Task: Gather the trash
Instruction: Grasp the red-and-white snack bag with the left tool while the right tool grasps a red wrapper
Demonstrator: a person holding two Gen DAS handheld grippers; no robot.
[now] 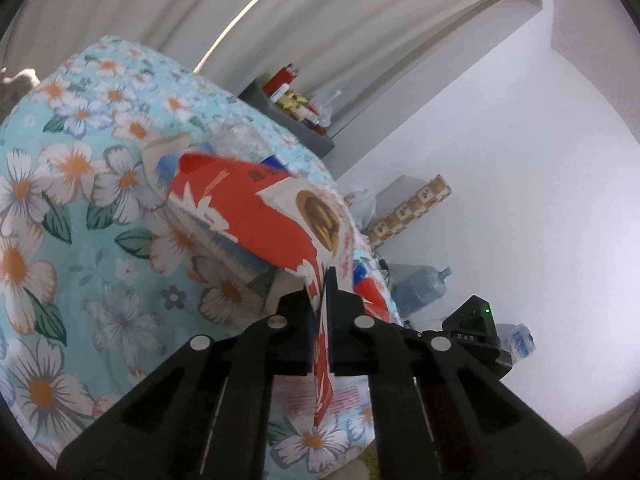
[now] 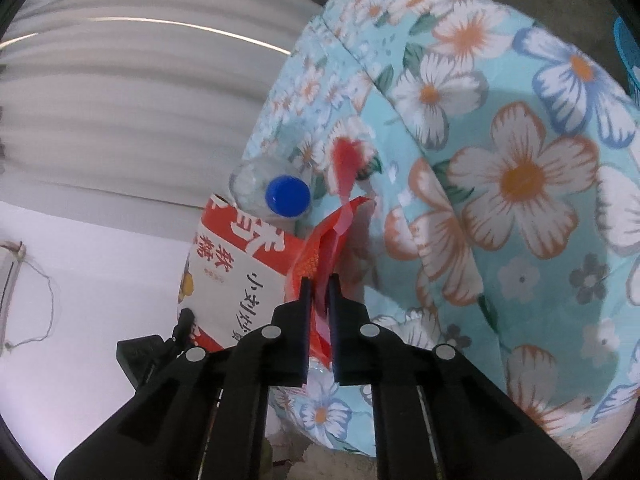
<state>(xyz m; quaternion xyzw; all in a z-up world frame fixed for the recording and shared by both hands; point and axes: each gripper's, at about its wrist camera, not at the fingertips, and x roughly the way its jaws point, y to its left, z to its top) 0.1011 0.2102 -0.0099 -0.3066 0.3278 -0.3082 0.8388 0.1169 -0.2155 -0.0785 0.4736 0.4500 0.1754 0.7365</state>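
Floral cloth (image 1: 80,208) covers the surface, curtain behind. Left gripper (image 1: 320,300) is clamped on the near edge of the red snack bag (image 1: 256,208); right gripper (image 2: 320,300) is clamped on a red wrapper (image 2: 320,252) beside it. Risk: the clear bottle (image 2: 264,188) resting on the bag rolls off if lifted, or thin film slips out.

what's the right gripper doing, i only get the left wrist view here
Observer: The right gripper has its fingers shut on crumpled red plastic, seemingly an edge of the red and white bag.
Operator: anything else by the bag on that side
Observer: A clear bottle lies at the bag's top, its blue cap facing the right wrist camera.
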